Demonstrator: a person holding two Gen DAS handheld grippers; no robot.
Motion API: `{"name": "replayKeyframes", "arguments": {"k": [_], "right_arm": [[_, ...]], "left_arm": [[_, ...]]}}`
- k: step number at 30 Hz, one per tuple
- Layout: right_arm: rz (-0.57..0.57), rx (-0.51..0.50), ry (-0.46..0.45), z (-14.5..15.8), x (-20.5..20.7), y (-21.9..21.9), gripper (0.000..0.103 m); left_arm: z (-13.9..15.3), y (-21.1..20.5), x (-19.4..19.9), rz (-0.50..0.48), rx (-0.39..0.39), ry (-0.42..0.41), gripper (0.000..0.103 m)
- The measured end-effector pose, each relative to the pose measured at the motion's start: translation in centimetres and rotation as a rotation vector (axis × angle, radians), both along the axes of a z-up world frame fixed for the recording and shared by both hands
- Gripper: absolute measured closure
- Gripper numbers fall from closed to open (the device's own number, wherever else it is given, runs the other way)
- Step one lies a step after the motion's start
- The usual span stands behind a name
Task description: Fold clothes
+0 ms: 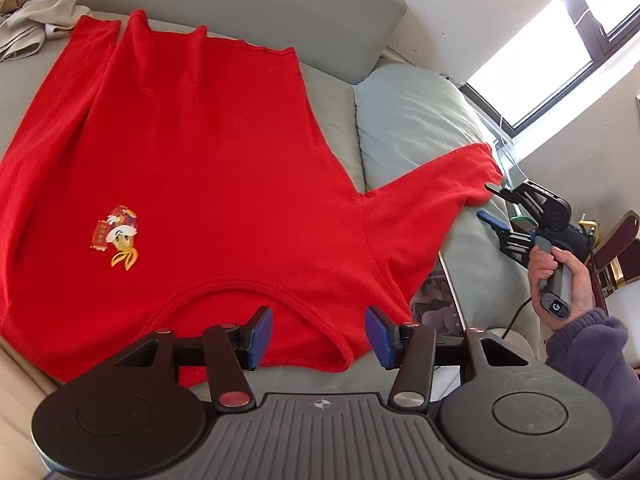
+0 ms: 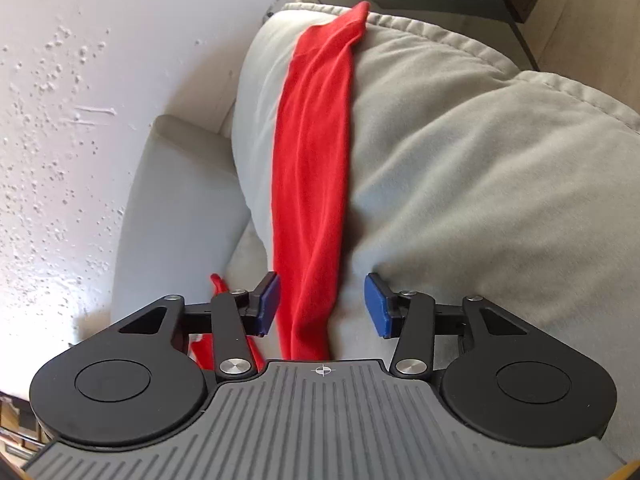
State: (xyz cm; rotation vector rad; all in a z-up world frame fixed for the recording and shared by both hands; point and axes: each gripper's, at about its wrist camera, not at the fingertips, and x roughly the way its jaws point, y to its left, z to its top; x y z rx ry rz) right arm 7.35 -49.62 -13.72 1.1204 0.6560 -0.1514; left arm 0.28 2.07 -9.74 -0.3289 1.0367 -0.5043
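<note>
A red T-shirt (image 1: 200,152) with a small cartoon print (image 1: 117,236) lies spread flat on a grey sofa seat, neckline toward me. My left gripper (image 1: 319,334) is open, its blue pads either side of the collar (image 1: 256,284), just above it. One sleeve (image 1: 432,188) drapes over the sofa armrest. My right gripper (image 1: 489,201) is open at that sleeve's cuff. In the right wrist view the open right gripper (image 2: 321,306) straddles the red sleeve (image 2: 312,168), which runs between the pads without being pinched.
The grey sofa (image 1: 280,12) has a backrest behind the shirt and a padded armrest (image 2: 480,184) on the right. A pile of beige clothes (image 1: 36,24) lies at the far left. A white wall (image 2: 80,100) and a window (image 1: 552,56) are beyond.
</note>
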Motion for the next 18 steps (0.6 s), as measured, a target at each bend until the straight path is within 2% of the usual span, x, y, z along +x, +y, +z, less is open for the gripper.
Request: {"name": "replayKeyframes", "arguments": {"k": [3, 4, 5, 8, 14, 15, 16, 18], "right_arm": [[0.007, -0.055, -0.025, -0.5, 1.3, 0.2, 0.062], [0.027, -0.091, -0.016, -0.6, 1.8, 0.5, 0.069], [0.052, -0.131, 0.001, -0.5, 2.4, 0.8, 0.083], [0.084, -0.181, 0.026, 0.2, 2.8, 1.3, 0.097], [0.008, -0.220, 0.015, 4.8, 2.2, 0.8, 0.102], [0.000, -0.241, 0.039, 5.6, 2.4, 0.8, 0.102], [-0.009, -0.270, 0.079, 6.2, 2.7, 0.7, 0.098], [-0.025, -0.334, 0.191, 7.0, 3.2, 0.7, 0.092]], "left_arm": [[0.1, -0.8, 0.1, -0.023, 0.008, -0.012, 0.053], [0.1, -1.0, 0.1, -0.028, 0.012, -0.015, 0.053], [0.2, -1.1, 0.0, -0.031, 0.014, -0.016, 0.053], [0.2, -0.9, -0.1, -0.035, 0.011, -0.016, 0.053], [0.2, -0.8, -0.1, -0.033, -0.021, -0.005, 0.053], [0.3, -0.8, -0.2, -0.035, -0.026, -0.008, 0.053], [0.4, -0.9, -0.3, -0.036, -0.030, -0.011, 0.053], [0.6, -0.7, -0.6, -0.037, -0.034, -0.018, 0.053]]}}
